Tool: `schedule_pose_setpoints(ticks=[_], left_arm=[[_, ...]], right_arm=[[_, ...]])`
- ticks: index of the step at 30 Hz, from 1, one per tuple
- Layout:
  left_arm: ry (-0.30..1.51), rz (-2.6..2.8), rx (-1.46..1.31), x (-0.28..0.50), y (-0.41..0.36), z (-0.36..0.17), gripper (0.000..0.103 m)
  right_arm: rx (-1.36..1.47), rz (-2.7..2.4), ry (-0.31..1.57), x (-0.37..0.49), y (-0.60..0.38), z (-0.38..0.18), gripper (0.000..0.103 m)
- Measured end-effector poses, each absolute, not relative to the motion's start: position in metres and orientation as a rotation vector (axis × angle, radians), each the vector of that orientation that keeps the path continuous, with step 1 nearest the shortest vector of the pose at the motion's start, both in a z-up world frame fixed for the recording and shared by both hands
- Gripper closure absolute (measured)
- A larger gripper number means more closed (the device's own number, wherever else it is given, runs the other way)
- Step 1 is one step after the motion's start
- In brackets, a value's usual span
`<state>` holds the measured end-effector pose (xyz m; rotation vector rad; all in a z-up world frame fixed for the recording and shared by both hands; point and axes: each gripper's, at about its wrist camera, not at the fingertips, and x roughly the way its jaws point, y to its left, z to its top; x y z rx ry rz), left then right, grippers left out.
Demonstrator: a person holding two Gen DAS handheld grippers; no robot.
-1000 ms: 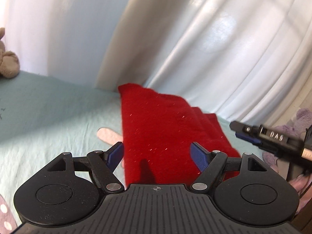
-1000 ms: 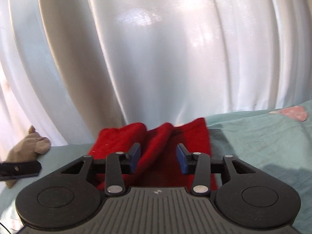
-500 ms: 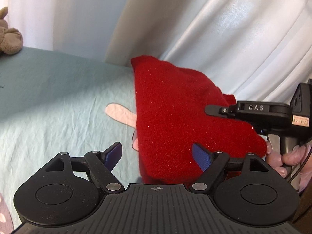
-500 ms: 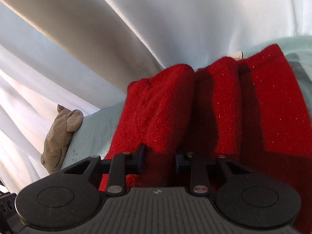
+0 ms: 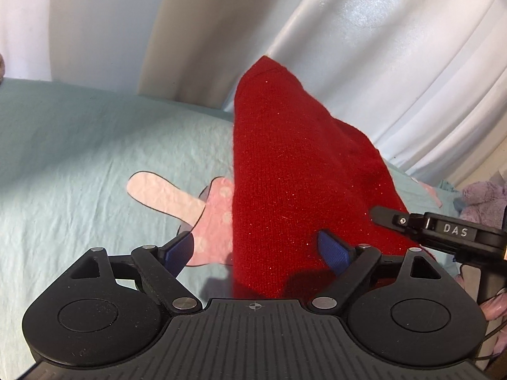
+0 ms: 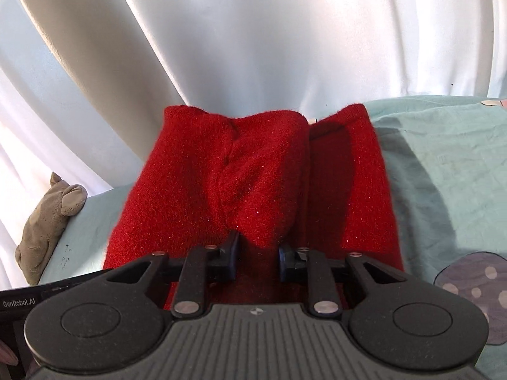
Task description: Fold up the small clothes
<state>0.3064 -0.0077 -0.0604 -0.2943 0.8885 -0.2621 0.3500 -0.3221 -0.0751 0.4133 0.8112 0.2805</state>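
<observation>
White curtains (image 6: 253,47) hung behind a bed w/ pale teal sheet (image 5: 79,145). Red knit garment (image 5: 285,174) lay on it, one layer raised off the bed. Left hand-held gripper (image 5: 258,250) was wide apart, cloth btwn its fingers. Right hand-held gripper (image 6: 257,255) was clamped on a red fold. Grey plush toy (image 6: 47,218) sat at the bed's edge

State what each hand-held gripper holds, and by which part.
Right hand-held gripper pinches a raised fold of the red garment near its closest edge. Left hand-held gripper stands open, holding nothing.
</observation>
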Motion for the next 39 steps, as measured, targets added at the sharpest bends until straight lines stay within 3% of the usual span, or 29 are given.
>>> schedule_pose_setpoints(ticks=[2,4,11,14,15,16,17,20,28,34,39], left_arm=[[0.891,-0.259,-0.293,0.306,-0.006,-0.060,0.012],[0.889,-0.254,-0.293,0.307,-0.004,-0.060,0.012],[0.890,-0.252,-0.307,0.306,-0.004,-0.058,0.013],[0.888,-0.249,-0.305,0.305,-0.003,-0.058,0.012],[0.889,-0.245,-0.313,0.305,-0.001,-0.058,0.012],[0.891,-0.234,-0.319,0.303,0.001,-0.058,0.012],[0.893,-0.220,-0.321,0.302,0.003,-0.058,0.012],[0.881,-0.217,-0.315,0.286,0.010,-0.046,0.014],[0.956,-0.340,-0.161,0.241,-0.021,-0.053,0.014],[0.999,-0.222,-0.227,0.253,-0.030,-0.072,0.032],[1.026,-0.208,-0.293,0.254,-0.022,-0.079,0.033]], right_arm=[[0.447,0.267,0.805,0.349,-0.332,-0.070,0.061],[0.456,0.236,0.785,0.349,-0.343,-0.068,0.052],[0.729,0.377,0.898,0.383,-0.363,-0.103,0.052],[0.767,0.434,0.915,0.395,-0.358,-0.112,0.045],[0.775,0.438,0.915,0.396,-0.357,-0.112,0.046],[0.766,0.440,0.912,0.396,-0.354,-0.109,0.053],[0.745,0.445,0.900,0.394,-0.350,-0.105,0.067],[0.536,0.418,0.812,0.379,-0.328,-0.081,0.075],[0.444,0.397,0.673,0.360,-0.321,-0.029,0.077],[0.393,0.359,0.635,0.345,-0.339,-0.015,0.077],[0.298,0.290,0.652,0.340,-0.356,-0.033,0.077]])
